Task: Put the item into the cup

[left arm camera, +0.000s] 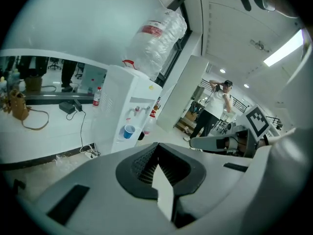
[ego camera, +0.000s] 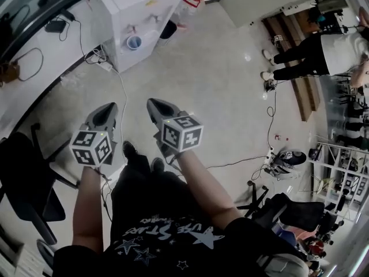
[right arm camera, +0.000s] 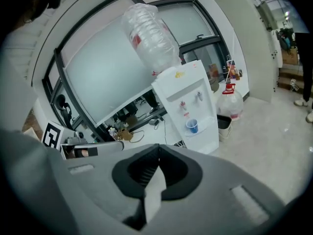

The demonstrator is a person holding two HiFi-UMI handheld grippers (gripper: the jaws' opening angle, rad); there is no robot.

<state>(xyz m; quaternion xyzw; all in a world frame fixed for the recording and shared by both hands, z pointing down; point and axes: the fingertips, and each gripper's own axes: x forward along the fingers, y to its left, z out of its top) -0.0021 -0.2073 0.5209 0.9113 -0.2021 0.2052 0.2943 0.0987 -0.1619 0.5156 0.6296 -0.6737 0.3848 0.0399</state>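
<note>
Blue cup [ego camera: 134, 42], white water dispenser [ego camera: 141, 7], grey left gripper [ego camera: 108, 108] and right gripper [ego camera: 154, 105], black-and-white square markers, pale grey floor [ego camera: 219, 97].

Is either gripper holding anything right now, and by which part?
Nothing is held. The left gripper and right gripper both have their jaws closed together, empty. The blue cup sits in the water dispenser.

Shirt print [ego camera: 167, 234], lower centre: pale lettering with stars, I can't read it.
Bottle label [left arm camera: 152, 31], upper centre: red, illegible.
</note>
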